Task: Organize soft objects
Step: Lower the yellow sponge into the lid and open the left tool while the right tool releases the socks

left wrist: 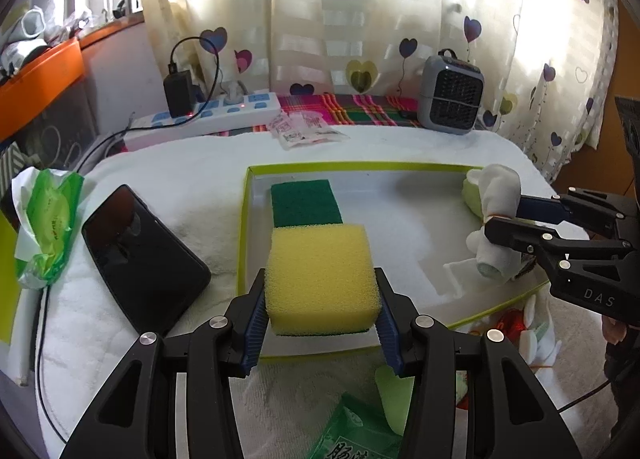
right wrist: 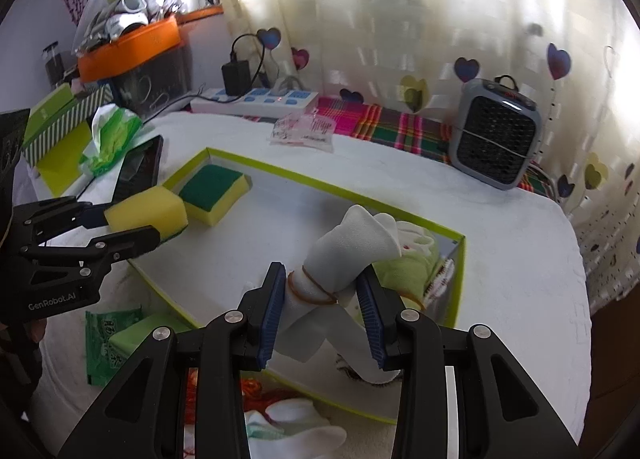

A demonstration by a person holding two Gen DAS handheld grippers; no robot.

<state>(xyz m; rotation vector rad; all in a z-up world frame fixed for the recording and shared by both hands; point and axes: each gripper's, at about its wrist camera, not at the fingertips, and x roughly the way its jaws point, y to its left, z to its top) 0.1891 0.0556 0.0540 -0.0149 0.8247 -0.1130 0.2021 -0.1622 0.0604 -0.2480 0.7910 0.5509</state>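
While both hands are working over the green-rimmed tray (left wrist: 245, 227), everything is being sorted by kind inside it, sponges toward one end and sock bundles toward the other. Largest of the loose pieces, the yellow sponge (left wrist: 322, 279) is being squeezed between the pads of the left gripper (left wrist: 320, 317) and is hanging above the tray's near edge, just in front of the green-topped sponge (left wrist: 306, 203) already lying in the tray's far corner; judging by that line-up, it is being brought to sit beside its twin. At the tray's opposite end, the right gripper (right wrist: 323, 317) is clamping the white sock bundle (right wrist: 344, 259) around its rubber-banded waist, probably because that is the firmest part. It is holding the bundle just beside the pale green bundle (right wrist: 416, 259) already resting in that corner of the tray.
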